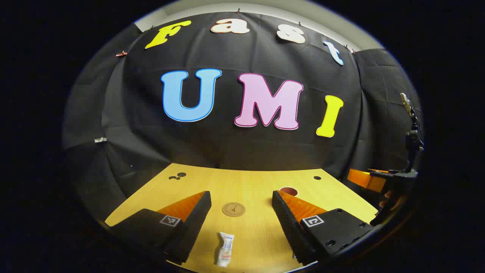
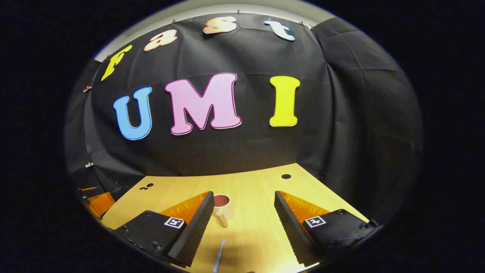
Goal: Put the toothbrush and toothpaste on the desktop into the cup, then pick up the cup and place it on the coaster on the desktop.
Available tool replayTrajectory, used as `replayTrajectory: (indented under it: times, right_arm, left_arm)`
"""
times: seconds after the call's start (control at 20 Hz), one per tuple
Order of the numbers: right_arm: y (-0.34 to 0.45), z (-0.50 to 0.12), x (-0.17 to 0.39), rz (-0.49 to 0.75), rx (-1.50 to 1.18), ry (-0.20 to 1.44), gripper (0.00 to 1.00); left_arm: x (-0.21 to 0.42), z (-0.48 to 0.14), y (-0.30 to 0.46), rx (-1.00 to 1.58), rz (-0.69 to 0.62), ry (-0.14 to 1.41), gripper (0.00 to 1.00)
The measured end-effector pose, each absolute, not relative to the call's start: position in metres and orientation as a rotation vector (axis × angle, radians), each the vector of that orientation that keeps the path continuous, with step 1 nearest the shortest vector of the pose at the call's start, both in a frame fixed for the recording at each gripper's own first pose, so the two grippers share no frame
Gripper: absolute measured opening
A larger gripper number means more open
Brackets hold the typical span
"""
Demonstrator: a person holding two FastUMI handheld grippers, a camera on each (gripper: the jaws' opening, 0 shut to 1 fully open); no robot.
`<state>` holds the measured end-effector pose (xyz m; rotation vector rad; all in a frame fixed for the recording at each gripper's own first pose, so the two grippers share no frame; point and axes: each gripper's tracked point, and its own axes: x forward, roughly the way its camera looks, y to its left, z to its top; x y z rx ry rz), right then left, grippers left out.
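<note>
So the toothpaste tube (image 1: 225,249) lies lengthwise between the wide-open left gripper (image 1: 241,206) fingers; the toothbrush (image 2: 218,256) sits likewise under the wide-open right gripper (image 2: 244,206), cup (image 2: 222,204) just ahead.

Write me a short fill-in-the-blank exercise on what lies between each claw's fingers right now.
1. In the left gripper view, the toothpaste lies on the table between the fingers of the left claw, and its jaws stand ____.
2. Beyond the toothpaste lies the round ____.
3. In the right gripper view, the toothbrush lies nearer the right claw than the ____.

Missing words: open; coaster; cup
</note>
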<state>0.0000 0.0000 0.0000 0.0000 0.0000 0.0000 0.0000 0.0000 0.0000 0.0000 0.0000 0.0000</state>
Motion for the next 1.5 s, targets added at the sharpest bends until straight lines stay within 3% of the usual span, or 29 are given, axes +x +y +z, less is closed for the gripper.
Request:
replayTrajectory:
  times: [0.8,1.5]
  right_arm:
    - [0.011,-0.013,0.024,0.048,-0.001,0.045,0.98]
    - [0.026,-0.042,0.059,0.103,-0.015,0.158,0.98]
  left_arm:
    - [0.023,-0.047,-0.007,0.06,-0.047,0.093,1.0]
    - [0.049,-0.213,0.04,0.206,-0.029,0.469,0.99]
